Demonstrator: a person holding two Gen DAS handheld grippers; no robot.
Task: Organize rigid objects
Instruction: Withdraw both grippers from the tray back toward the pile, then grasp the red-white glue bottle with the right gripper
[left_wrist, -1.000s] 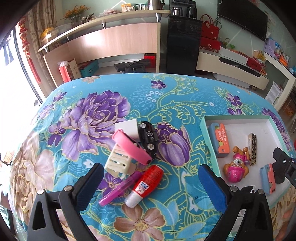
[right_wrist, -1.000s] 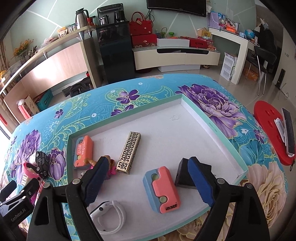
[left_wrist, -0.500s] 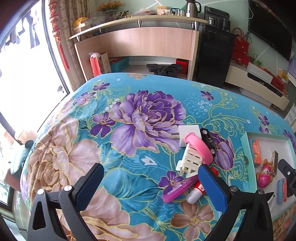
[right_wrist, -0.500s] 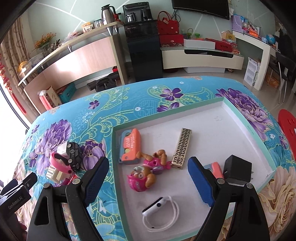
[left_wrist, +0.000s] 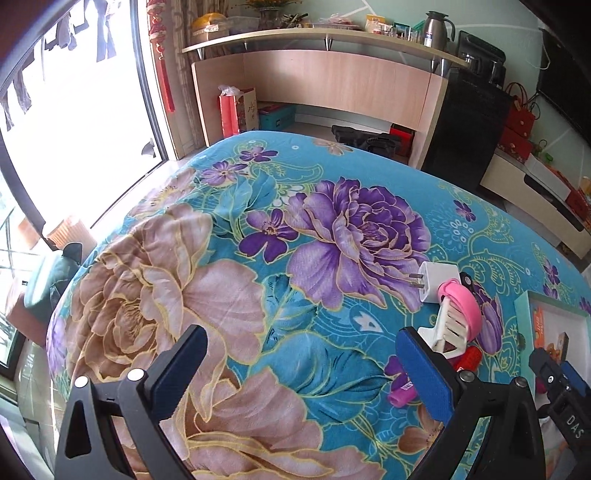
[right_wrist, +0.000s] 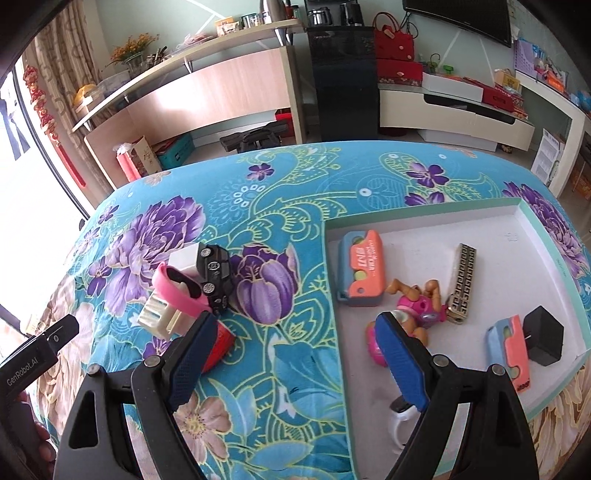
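The right gripper (right_wrist: 291, 354) hangs spread wide and empty over the floral tablecloth (right_wrist: 295, 192), just beside the left wall of the teal-rimmed tray (right_wrist: 424, 212). In the tray lie an orange-and-blue case (right_wrist: 360, 273), a pink pup figure (right_wrist: 413, 306), a gold patterned bar (right_wrist: 461, 282), a black cube (right_wrist: 543, 334) and a white watch (right_wrist: 400, 413). Left of the tray sits a pile: a black toy car (right_wrist: 214, 271), pink band (right_wrist: 177, 288), white clip (right_wrist: 159, 314) and white charger (left_wrist: 437, 282). The left gripper (left_wrist: 303, 373), also spread and empty, hangs over bare cloth farther left of the tray, beyond the pile.
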